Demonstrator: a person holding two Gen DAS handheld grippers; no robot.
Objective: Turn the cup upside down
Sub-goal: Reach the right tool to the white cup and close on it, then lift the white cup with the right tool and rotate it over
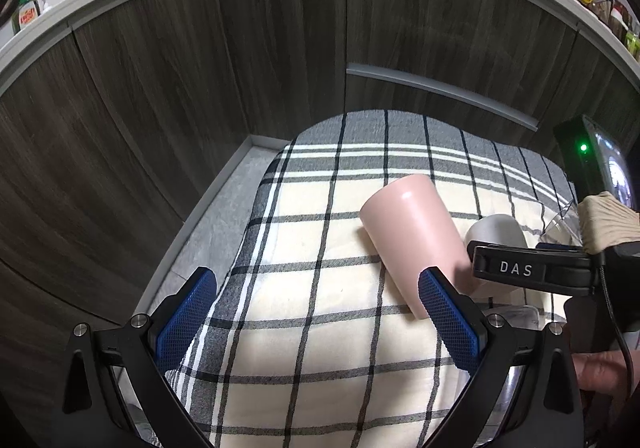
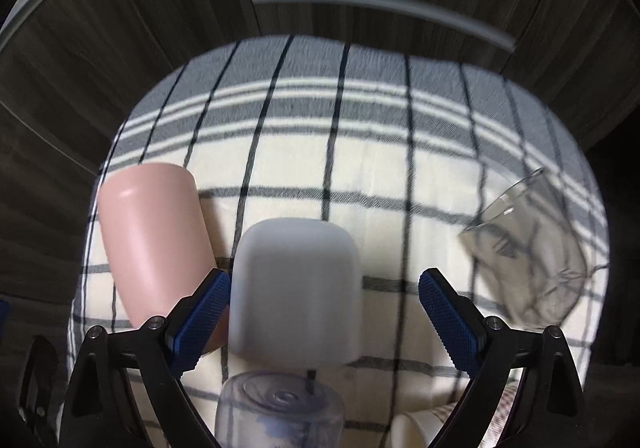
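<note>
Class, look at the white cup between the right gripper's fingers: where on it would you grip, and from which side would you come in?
Grip the white cup across its straight side walls, about halfway up, coming in level from the near side as the open right gripper already lines up. Its flat closed end faces up and its rounded shoulders would probably slip. The pink cup crowds the left finger, so clearance there looks tight.

I see dim, soft light from above in both views. Fisheye bends the cabinets (image 1: 160, 87) into arcs, with black corners. The right view is motion-blurred. A faint highlight sits on the pink cup (image 1: 408, 236), and a green LED (image 1: 583, 147) glows.
</note>
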